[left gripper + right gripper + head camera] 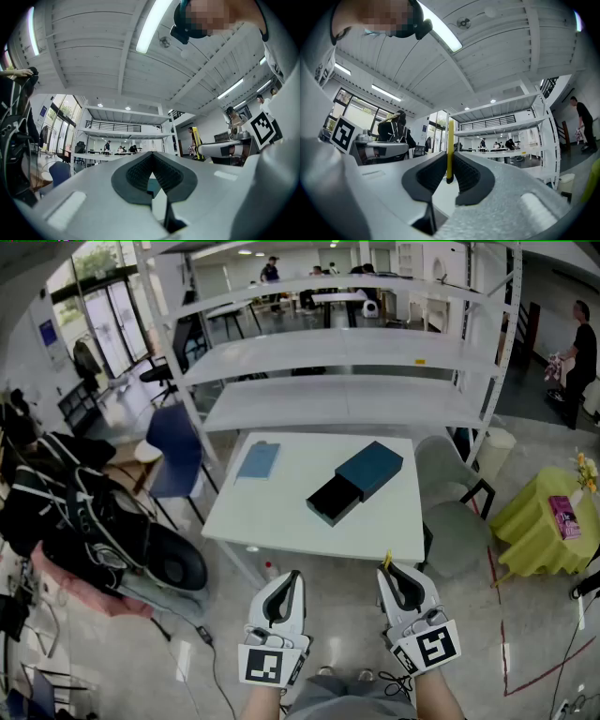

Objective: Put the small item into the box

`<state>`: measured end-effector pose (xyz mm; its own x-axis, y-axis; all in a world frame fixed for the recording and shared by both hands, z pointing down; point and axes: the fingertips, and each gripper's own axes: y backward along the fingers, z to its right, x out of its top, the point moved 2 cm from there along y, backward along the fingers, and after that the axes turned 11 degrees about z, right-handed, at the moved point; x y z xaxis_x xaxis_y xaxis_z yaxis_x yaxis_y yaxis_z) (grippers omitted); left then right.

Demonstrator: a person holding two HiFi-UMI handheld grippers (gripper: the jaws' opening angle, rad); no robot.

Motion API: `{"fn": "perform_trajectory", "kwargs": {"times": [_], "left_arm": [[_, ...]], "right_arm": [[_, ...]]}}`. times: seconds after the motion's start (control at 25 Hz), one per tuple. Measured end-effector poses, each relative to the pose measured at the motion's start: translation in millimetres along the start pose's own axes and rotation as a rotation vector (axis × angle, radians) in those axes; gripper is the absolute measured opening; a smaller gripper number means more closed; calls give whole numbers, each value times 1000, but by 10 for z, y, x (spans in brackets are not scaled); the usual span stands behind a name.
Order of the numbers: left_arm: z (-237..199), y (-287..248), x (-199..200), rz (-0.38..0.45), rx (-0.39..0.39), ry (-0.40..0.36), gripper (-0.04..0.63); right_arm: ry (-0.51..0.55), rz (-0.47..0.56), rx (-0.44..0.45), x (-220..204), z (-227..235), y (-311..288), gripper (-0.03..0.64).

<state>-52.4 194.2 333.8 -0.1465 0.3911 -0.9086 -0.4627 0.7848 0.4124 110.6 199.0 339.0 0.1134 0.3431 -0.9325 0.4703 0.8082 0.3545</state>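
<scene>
The person held both tools low and close to the body, side by side, short of the near edge of the white surface. Both pointed forward toward it, with their marker cubes nearest the person and a forearm behind each at the bottom of the head view.

The left tongs were on the left, their dark pads brought together at the tips with nothing between them. The right tongs were just beside them, apart from them, and pinched a thin yellow stick. In the right gripper view the stick stood upright between the ribbed pads and rose well above the tips.

The box lay on the far right part of the surface, well apart from both tools. It was a dark blue sleeve set at an angle, with its black tray slid out toward the person and open at the top. A pale blue sheet lay flat on the far left part of the surface, apart from the box. A white shelf rack stood behind the surface, and a grey chair stood at its right side.
</scene>
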Motion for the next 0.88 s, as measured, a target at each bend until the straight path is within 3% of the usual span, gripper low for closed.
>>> {"fn": "perform_trajectory", "kwargs": {"times": [0.88], "left_arm": [[-572,-123,-160,-12,4,-4,20]], "right_arm": [[11,-1,-62,-193,44,-384,51]]}}
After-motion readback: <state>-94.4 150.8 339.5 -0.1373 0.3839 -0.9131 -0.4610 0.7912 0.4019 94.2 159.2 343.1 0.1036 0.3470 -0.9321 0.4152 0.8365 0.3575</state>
